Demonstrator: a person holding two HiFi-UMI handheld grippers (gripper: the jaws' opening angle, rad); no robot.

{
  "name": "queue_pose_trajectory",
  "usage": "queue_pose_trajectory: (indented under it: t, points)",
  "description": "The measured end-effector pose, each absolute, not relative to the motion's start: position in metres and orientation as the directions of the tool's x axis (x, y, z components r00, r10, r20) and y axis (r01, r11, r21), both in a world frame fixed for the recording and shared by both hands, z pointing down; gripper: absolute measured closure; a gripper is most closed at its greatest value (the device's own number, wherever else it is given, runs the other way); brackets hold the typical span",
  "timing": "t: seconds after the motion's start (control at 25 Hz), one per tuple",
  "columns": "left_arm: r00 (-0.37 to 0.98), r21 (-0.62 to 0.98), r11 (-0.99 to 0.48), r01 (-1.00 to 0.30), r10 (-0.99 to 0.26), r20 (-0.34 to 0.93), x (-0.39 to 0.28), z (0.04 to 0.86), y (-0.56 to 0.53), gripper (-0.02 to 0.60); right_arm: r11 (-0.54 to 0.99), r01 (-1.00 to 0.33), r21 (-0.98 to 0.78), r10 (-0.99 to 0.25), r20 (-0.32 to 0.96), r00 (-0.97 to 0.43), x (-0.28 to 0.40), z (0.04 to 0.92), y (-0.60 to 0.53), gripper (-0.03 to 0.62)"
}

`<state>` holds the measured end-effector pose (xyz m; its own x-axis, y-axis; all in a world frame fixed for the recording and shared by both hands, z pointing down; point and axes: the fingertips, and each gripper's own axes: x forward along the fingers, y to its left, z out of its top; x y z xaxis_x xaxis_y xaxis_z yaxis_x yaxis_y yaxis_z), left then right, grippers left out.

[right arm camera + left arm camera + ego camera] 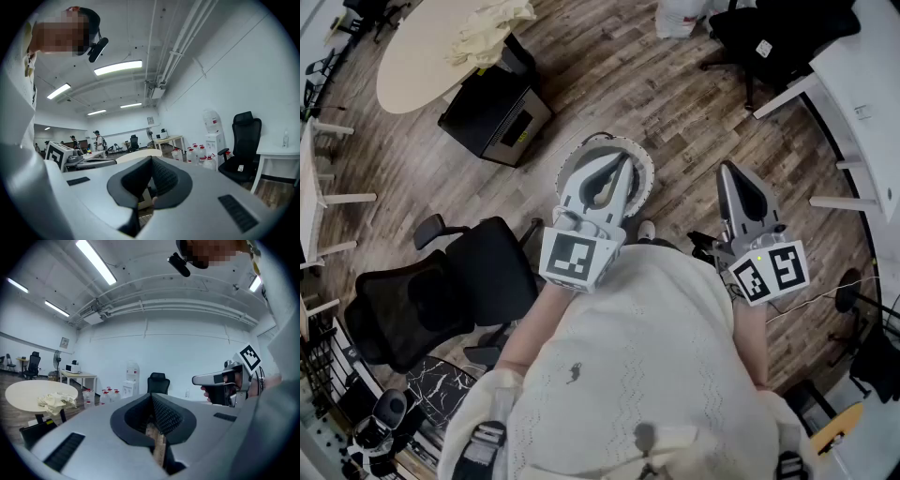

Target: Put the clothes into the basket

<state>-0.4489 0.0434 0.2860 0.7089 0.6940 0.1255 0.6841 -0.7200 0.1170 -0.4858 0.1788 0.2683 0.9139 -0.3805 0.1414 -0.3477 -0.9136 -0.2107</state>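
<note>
Standing by the basket [645, 173], the person holds both tongs out in front. The job does not look started yet. The clothes [492, 28] lie in a pale, crumpled heap on the round table [412, 70], well apart from the basket, which sits on the floor under the left tongs [626, 167]. The left tongs are closed with nothing in them. The right tongs [727, 173] are closed and hold nothing too. All the picking up and dropping in is left to do. The clothes look soft and floppy.
</note>
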Motion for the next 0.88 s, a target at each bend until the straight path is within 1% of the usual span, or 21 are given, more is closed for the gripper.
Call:
queue_pose_trajectory:
  t: [0.16,0.52,0.72,0.88]
  points:
    - [0.689,0.112,-0.698,0.708,0.716,0.112,-0.451,0.292,0.037,0.561,-0.917,-0.338,-0.211,-0.371,0.149,0.916,-0.484,0.268,0.171,0.589]
    - [0.678,0.139,-0.684,0.716,0.729,0.091,-0.439,0.292,0.020,0.561,-0.927,-0.307,-0.215,-0.344,0.166,0.924,-0.477,0.275,0.155,0.589]
    - [0.656,0.140,-0.665,0.733,0.746,0.111,-0.432,0.303,0.008,0.561,-0.939,-0.276,-0.207,-0.314,0.182,0.932,-0.474,0.282,0.142,0.589]
    - [0.630,0.157,-0.636,0.756,0.771,0.093,-0.427,0.305,0.001,0.561,-0.949,-0.237,-0.208,-0.277,0.192,0.941,-0.474,0.290,0.134,0.589]
